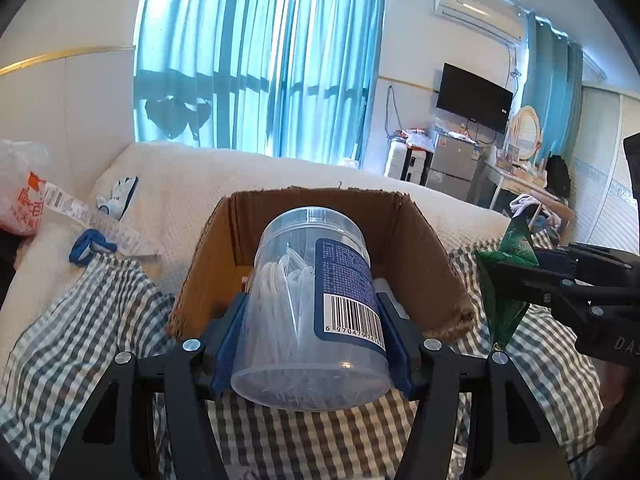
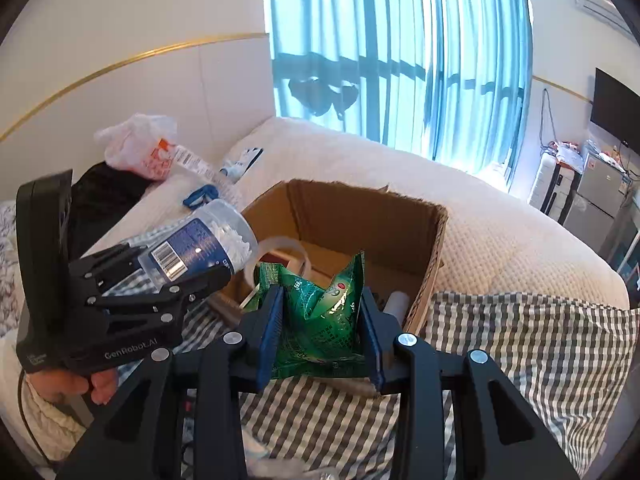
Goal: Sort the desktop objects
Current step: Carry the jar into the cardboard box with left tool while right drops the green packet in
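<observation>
My left gripper (image 1: 312, 312) is shut on a clear plastic jar (image 1: 312, 304) with a blue label and white sticks inside, held just above the near edge of an open cardboard box (image 1: 424, 248). The jar also shows in the right wrist view (image 2: 204, 244), tilted toward the box (image 2: 400, 224). My right gripper (image 2: 322, 308) is shut on a crumpled green snack packet (image 2: 320, 320), held at the box's near rim. The packet shows in the left wrist view (image 1: 508, 280) to the right of the box.
The box sits on a bed with a checked grey cloth (image 2: 520, 352) and white quilt (image 2: 500, 240). Inside the box lie a tape roll (image 2: 280, 252) and other items. A white plastic bag (image 2: 140, 144) and a blue object (image 2: 200, 196) lie at the left.
</observation>
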`<state>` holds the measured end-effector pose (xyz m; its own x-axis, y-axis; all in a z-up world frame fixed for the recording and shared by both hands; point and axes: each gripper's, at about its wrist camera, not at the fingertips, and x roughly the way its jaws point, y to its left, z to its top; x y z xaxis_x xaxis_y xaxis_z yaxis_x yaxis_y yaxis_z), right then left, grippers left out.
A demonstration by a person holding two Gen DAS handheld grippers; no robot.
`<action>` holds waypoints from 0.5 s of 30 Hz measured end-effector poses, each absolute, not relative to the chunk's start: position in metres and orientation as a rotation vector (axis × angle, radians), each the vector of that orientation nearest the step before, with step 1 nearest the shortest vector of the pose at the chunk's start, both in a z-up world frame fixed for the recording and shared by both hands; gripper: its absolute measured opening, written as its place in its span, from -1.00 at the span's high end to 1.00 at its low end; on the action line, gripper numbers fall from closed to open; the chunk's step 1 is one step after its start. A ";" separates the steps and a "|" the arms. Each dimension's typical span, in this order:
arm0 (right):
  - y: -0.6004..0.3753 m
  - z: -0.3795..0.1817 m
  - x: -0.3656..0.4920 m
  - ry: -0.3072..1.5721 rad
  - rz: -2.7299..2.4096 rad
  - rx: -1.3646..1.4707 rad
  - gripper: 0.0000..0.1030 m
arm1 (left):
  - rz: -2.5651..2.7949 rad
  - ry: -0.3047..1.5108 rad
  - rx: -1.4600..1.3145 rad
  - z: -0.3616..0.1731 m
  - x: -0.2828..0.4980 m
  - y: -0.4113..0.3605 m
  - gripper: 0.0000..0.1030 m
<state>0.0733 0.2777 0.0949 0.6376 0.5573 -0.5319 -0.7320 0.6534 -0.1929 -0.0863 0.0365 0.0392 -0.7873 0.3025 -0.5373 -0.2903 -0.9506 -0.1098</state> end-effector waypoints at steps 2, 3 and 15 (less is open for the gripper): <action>0.280 0.098 0.082 0.454 0.755 -0.405 0.31 | 2.701 -0.025 -0.814 0.039 -0.092 0.039 -0.22; 0.282 0.100 0.087 0.453 0.752 -0.401 0.31 | 2.701 -0.023 -0.811 0.039 -0.096 0.040 -0.22; 0.309 0.096 0.155 0.492 0.691 -0.392 0.31 | 2.685 -0.014 -0.836 0.030 -0.145 0.062 -0.22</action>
<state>0.1549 0.3094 0.0963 0.6656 0.5055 -0.5490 -0.6845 0.7066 -0.1793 -0.1453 0.0620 0.0299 -0.7742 0.3118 -0.5509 -0.3059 -0.9462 -0.1056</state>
